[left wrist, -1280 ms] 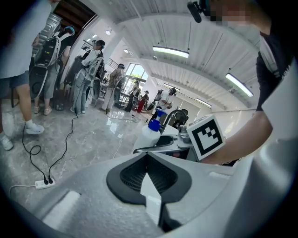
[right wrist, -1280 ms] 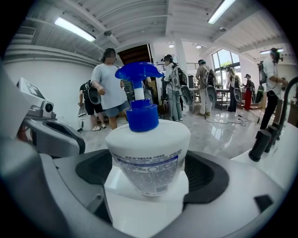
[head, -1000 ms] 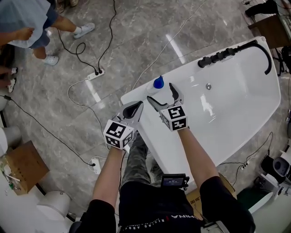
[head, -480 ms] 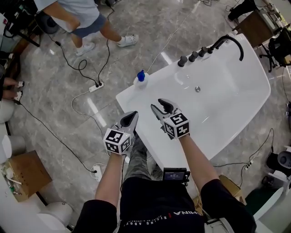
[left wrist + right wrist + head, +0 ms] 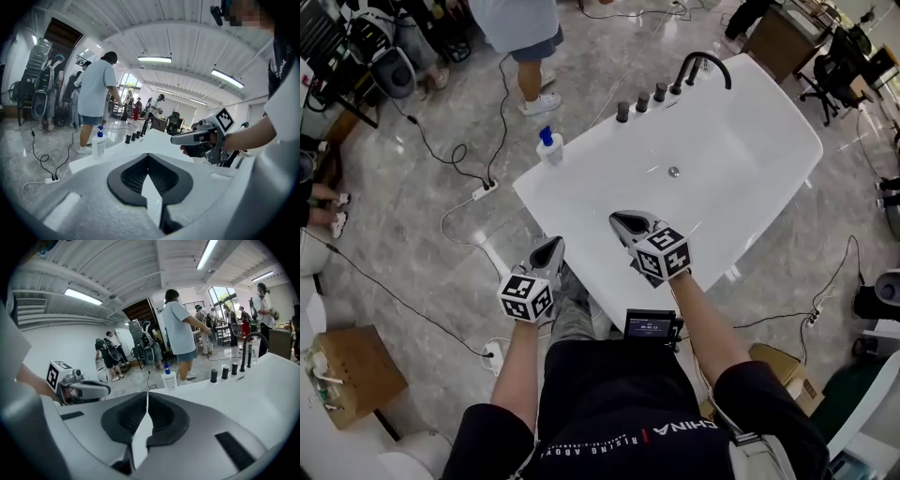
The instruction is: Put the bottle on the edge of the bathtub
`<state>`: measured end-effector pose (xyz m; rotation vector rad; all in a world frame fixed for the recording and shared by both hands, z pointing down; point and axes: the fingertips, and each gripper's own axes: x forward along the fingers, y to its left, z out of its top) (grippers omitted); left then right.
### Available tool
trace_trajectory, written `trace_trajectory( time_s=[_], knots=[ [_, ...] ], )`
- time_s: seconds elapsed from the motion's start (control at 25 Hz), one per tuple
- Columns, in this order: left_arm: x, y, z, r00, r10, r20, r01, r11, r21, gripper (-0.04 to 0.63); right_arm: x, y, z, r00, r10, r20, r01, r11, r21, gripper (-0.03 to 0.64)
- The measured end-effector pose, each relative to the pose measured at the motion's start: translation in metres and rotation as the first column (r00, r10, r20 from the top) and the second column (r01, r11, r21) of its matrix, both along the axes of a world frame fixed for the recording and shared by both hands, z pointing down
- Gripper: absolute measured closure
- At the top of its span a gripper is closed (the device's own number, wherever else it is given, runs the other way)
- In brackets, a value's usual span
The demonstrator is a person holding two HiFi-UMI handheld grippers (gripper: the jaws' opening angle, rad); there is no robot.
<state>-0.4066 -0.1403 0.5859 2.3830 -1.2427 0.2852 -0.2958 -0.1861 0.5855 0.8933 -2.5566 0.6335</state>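
Observation:
A white pump bottle with a blue top (image 5: 549, 148) stands upright on the near left corner of the white bathtub's rim (image 5: 591, 122), with neither gripper touching it. It also shows in the left gripper view as the bottle (image 5: 98, 144) and in the right gripper view as the bottle (image 5: 169, 379). My right gripper (image 5: 623, 220) hovers over the tub's near edge, well short of the bottle, shut with nothing between its jaws (image 5: 147, 394). My left gripper (image 5: 551, 246) is held just outside the tub's near rim, also shut and empty (image 5: 148, 156).
A black faucet (image 5: 703, 64) and several black knobs (image 5: 642, 101) sit at the tub's far end, with a drain (image 5: 673, 172) inside. A person (image 5: 520, 28) stands on the floor beyond the bottle. A power strip (image 5: 481, 191) and cables lie left; a cardboard box (image 5: 342, 361) sits at lower left.
My right gripper's jaws went from wide open beside the bottle to shut. Both grippers drew back toward me, away from the bottle, which stayed on the rim.

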Motion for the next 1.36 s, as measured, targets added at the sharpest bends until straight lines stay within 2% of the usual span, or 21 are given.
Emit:
trace_trajectory(
  time_s=[0.32, 0.6, 0.72, 1.04, 1.36],
  knots=[
    [0.056, 0.099, -0.005, 0.998, 0.06, 0.015, -0.059, 0.998, -0.023, 0.588, 0.08, 0.085, -0.022, 0.996, 0.085, 0.001, -0.085, 0.996, 0.024, 0.604],
    [0.09, 0.159, 0.004, 0.99, 0.144, 0.008, -0.142, 0.986, -0.087, 0.588, 0.109, 0.138, -0.023, 0.993, 0.117, -0.006, -0.117, 0.993, 0.017, 0.604],
    [0.095, 0.166, 0.005, 0.988, 0.152, 0.016, -0.15, 0.985, -0.088, 0.588, 0.112, 0.144, -0.025, 0.992, 0.129, -0.004, -0.129, 0.991, 0.035, 0.604],
    [0.088, 0.169, -0.024, 0.991, 0.131, 0.002, -0.131, 0.991, -0.014, 0.588, 0.1, 0.158, -0.032, 0.992, 0.124, -0.016, -0.123, 0.99, 0.065, 0.604],
    [0.079, 0.162, -0.039, 0.994, 0.111, 0.003, -0.111, 0.993, 0.033, 0.588, 0.096, 0.15, -0.047, 0.993, 0.117, -0.024, -0.114, 0.988, 0.107, 0.604]
  ],
)
